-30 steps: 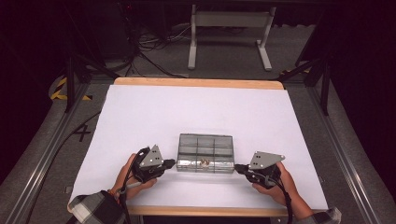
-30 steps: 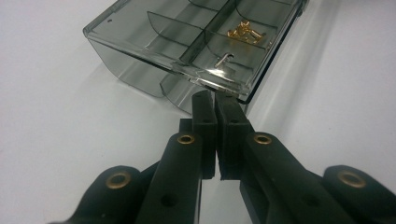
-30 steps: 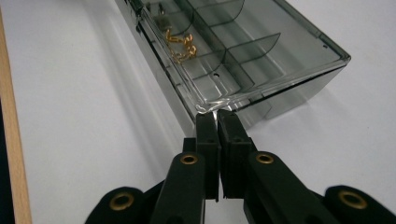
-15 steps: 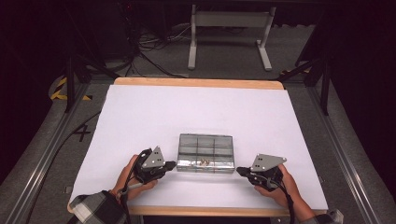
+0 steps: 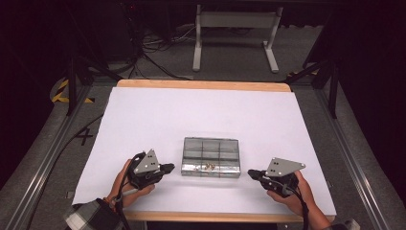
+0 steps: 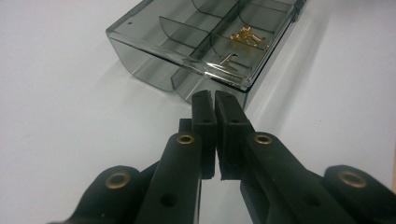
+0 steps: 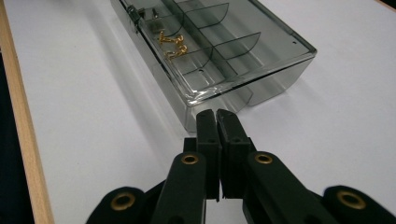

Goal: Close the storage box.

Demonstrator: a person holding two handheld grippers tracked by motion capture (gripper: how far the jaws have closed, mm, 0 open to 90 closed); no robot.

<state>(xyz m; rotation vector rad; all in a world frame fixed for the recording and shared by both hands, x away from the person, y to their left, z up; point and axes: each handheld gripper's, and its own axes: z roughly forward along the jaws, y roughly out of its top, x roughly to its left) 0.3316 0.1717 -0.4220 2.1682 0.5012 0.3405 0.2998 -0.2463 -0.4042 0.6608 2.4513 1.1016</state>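
Observation:
A clear smoky plastic compartment box (image 5: 211, 156) lies lid-closed on the white table, near the front middle. Small brass screws (image 6: 247, 35) rest in one front compartment, also seen as brass screws (image 7: 171, 44). My left gripper (image 5: 171, 167) sits just left of the box, jaws shut and empty, tips a short way from the box's corner (image 6: 212, 77). My right gripper (image 5: 251, 173) sits just right of the box, jaws also shut on nothing, pointing at the near corner (image 7: 196, 100). A hand holds each gripper.
The white sheet (image 5: 201, 120) covers the table, with a wooden edge (image 5: 206, 216) at the front and a wooden strip (image 7: 25, 121) beside the right gripper. Cables and a metal stand (image 5: 234, 28) lie on the floor beyond the table.
Both grippers have drawn back a little from the box's ends toward the front edge. The box has stayed in place.

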